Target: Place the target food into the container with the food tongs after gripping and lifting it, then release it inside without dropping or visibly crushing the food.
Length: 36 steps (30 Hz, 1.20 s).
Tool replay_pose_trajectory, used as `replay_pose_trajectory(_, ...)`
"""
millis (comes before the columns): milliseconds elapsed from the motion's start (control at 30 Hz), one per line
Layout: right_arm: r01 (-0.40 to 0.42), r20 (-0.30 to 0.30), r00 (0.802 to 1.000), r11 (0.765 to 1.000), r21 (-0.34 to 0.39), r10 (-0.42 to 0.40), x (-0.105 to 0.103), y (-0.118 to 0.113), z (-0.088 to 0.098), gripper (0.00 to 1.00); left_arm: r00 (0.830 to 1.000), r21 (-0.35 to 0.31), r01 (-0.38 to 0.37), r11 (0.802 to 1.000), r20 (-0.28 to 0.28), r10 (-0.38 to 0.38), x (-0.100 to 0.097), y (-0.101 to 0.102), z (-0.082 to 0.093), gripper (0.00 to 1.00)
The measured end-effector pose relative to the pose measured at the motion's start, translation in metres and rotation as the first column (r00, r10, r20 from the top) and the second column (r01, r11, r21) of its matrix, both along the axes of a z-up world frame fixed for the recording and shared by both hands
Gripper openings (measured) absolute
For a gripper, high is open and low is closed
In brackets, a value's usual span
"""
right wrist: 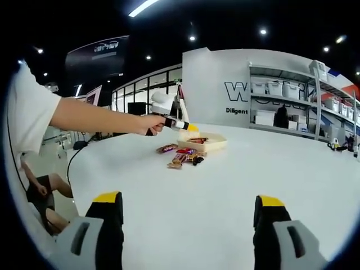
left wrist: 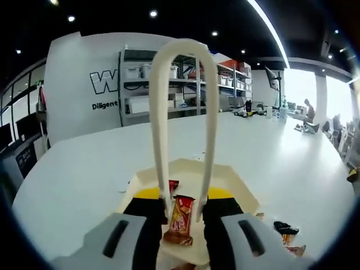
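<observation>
The left gripper (left wrist: 183,225) squeezes a pair of white tongs (left wrist: 183,112), whose tips are clamped on a wrapped snack bar (left wrist: 180,220) directly over the cream container (left wrist: 236,188) on the counter (left wrist: 84,169). If that squeeze slackens unevenly, I'd expect the bar to twist off one tip and land on the rim beside the tongs; squeezing harder could crush it. The right gripper (right wrist: 188,219) hangs apart and empty, well away from the tongs.

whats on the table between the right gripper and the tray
In the right gripper view, bare white table runs from the right gripper up to loose wrapped snacks lying just short of the tray.
</observation>
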State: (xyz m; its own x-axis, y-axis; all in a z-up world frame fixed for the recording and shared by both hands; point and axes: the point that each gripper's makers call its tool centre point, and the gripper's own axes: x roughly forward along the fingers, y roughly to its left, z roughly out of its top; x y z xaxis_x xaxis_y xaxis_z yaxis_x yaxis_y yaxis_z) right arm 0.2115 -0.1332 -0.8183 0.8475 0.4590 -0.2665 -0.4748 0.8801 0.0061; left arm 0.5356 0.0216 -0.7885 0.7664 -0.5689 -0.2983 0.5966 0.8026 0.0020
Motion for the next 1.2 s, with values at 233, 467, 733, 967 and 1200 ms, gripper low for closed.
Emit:
replay_pose_trajectory(233,-0.022,0.017,1.0,1.0,0.009,0.022,-0.003,0.01,0.005,0.95,1.0,-0.024,0.01,1.0,0.012,-0.009,-0.022,0.005,0.016,0.25)
replay_pose_trajectory(467,-0.034,0.019,0.999,0.999,0.021,0.034,-0.009,0.017,0.005,0.96,1.0,-0.04,0.021,0.999,0.024,-0.021,-0.048,0.01,0.02,0.25)
replay_pose_trajectory(733,-0.049,0.032,0.998,0.998,0.039,0.048,-0.013,0.025,0.008,0.95,1.0,-0.05,0.008,0.999,0.024,-0.007,-0.071,0.02,0.015,0.26)
replay_pose_trajectory(967,-0.061,0.036,0.998,0.997,0.046,0.059,-0.017,0.031,0.009,0.95,0.999,-0.075,-0.041,0.996,0.003,0.041,-0.08,0.035,-0.001,0.27)
replay_pose_trajectory(1200,-0.068,0.035,0.997,0.996,0.05,0.067,-0.022,0.032,0.008,0.94,0.995,-0.085,-0.097,0.992,-0.013,0.096,-0.083,0.045,-0.017,0.27)
